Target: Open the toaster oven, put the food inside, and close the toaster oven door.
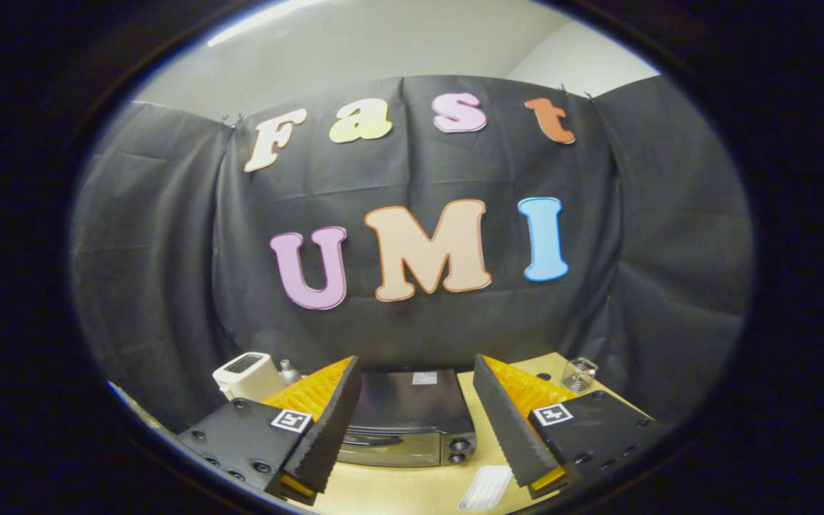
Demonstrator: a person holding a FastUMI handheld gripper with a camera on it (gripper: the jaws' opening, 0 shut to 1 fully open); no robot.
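Observation:
The black toaster oven (412,415) stands on the wooden table (398,490), seen from above and in front, framed between my two fingers. Its door (390,447) looks shut, with the handle along its top and two knobs (459,450) at its right end. My gripper (415,429) is open, held above the table in front of the oven, with nothing between its black-padded fingers (326,429). A white ridged piece (487,486) lies on the table in front of the oven's right corner, just inside my right finger; I cannot tell whether it is the food.
A white appliance (246,373) with a vent on top stands left of the oven, with a small grey knob-like object (288,372) beside it. A small clear glass (579,373) sits at the table's far right. Black cloth walls close the booth behind.

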